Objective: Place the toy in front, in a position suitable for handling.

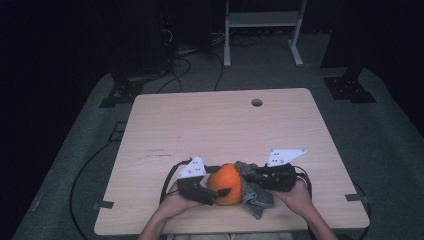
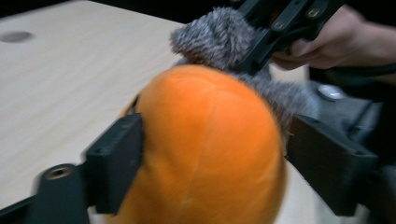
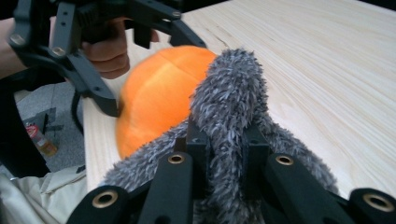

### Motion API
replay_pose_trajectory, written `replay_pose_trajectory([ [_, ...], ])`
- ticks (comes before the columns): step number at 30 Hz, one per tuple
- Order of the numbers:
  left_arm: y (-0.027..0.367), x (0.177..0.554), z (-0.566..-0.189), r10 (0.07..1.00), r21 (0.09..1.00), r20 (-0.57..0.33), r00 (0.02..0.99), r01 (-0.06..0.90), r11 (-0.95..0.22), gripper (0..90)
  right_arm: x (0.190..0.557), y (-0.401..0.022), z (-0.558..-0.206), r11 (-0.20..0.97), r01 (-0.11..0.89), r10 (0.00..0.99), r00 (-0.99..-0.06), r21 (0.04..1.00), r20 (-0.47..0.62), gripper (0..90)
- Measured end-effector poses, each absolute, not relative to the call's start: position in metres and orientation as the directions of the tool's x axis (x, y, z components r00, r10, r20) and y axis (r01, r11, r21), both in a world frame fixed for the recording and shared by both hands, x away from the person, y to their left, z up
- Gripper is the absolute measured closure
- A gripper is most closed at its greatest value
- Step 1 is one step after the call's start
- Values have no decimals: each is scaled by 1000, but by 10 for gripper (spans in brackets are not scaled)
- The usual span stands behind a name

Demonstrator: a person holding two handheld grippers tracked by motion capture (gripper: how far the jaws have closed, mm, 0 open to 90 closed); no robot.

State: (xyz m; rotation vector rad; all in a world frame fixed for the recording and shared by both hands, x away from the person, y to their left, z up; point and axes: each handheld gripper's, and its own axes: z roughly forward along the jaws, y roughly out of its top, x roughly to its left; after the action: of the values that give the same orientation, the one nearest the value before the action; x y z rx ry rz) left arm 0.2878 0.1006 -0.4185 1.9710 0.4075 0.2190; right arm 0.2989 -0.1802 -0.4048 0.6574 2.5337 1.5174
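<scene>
An orange plush ball (image 1: 227,182) sits near the table's front edge, and my left gripper (image 1: 220,181) is shut on it from the left. In the left gripper view the two black jaws press into the sides of the orange ball (image 2: 210,140). A grey fuzzy piece (image 1: 256,194) lies against the ball's right side. My right gripper (image 1: 250,175) is shut on a fold of the grey fuzzy piece (image 3: 231,93), with the fold standing up between its jaws. I cannot tell whether the grey piece is joined to the ball.
The light wooden table (image 1: 220,125) has a round cable hole (image 1: 256,102) at the back right. Behind it stand a white frame (image 1: 262,20) and black stand bases (image 1: 350,87) on grey floor, with cables (image 1: 180,65) trailing.
</scene>
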Motion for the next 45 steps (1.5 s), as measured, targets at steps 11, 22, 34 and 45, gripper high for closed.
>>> replay_pose_trajectory([
  [11,102,292,-422,347,886,-82,934,228,-404,136,295,-178,-399,412,269,397,-913,870,95,774],
  [22,103,289,-426,320,892,-42,947,180,-414,289,293,-178,-395,442,248,407,-912,862,54,776],
  [34,101,288,-425,317,895,-42,947,177,-409,256,286,-173,-389,448,213,379,-925,868,31,776],
  [45,104,290,-416,409,911,-38,912,200,-361,379,279,-176,-379,408,189,376,-926,893,24,775],
])
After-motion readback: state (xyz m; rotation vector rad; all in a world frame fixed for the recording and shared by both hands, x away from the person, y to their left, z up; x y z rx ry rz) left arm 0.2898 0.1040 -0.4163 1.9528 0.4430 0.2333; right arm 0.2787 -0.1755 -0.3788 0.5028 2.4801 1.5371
